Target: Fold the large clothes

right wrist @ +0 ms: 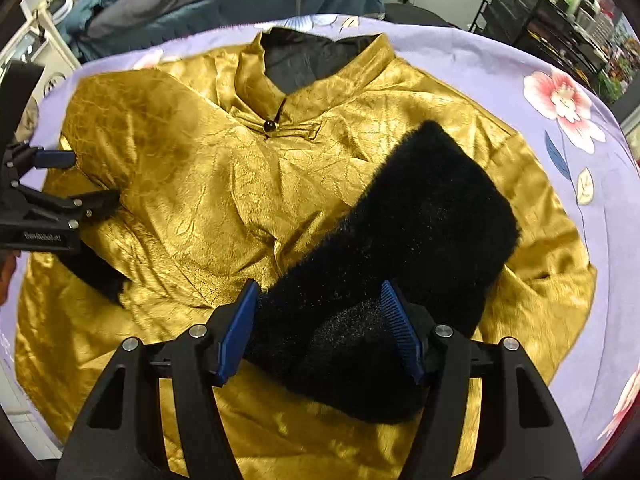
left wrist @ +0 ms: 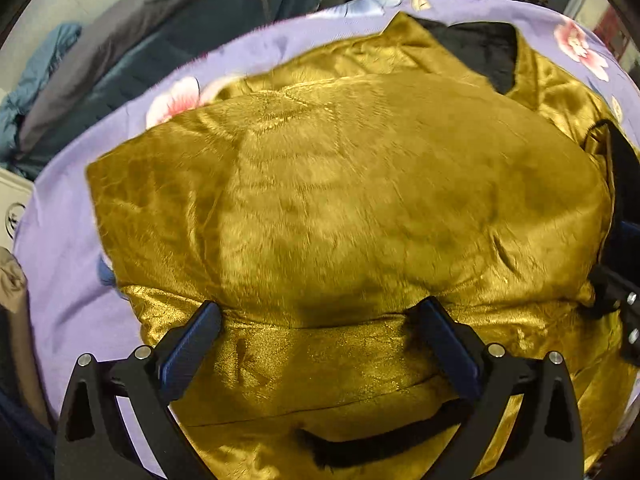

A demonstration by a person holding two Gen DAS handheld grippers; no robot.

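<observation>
On the lilac floral sheet [right wrist: 480,64] a gold satin jacket [right wrist: 224,184] lies front up, collar [right wrist: 320,60] away from the person, its knot button [right wrist: 270,125] fastened at the neck. Whether a counter or a bed carries the sheet cannot be told. The right tool [right wrist: 320,312] stands wide, its blue pads [right wrist: 236,332] either side of the black fur-lined sleeve [right wrist: 432,208], which is turned lining out and laid aslant across the chest; the jaws straddle the fur but I cannot tell that they pinch it. The left tool [left wrist: 320,332] is also wide, poised over the other sleeve [left wrist: 340,200], which lies folded in across the body, with a strip of black cuff [left wrist: 380,444] just below its fingers. In the right view this left tool sits at the jacket's left edge. Both sleeves look to be folded in, so the body fold probably comes next. Satin slides readily on itself: a grip that catches only the top layer would likely drag the sleeve out and undo the fold. The bulky fur may spring back once let go, or hold the fold proud and lopsided. Tugging the hem could also pull the sheet into wrinkles beneath.
</observation>
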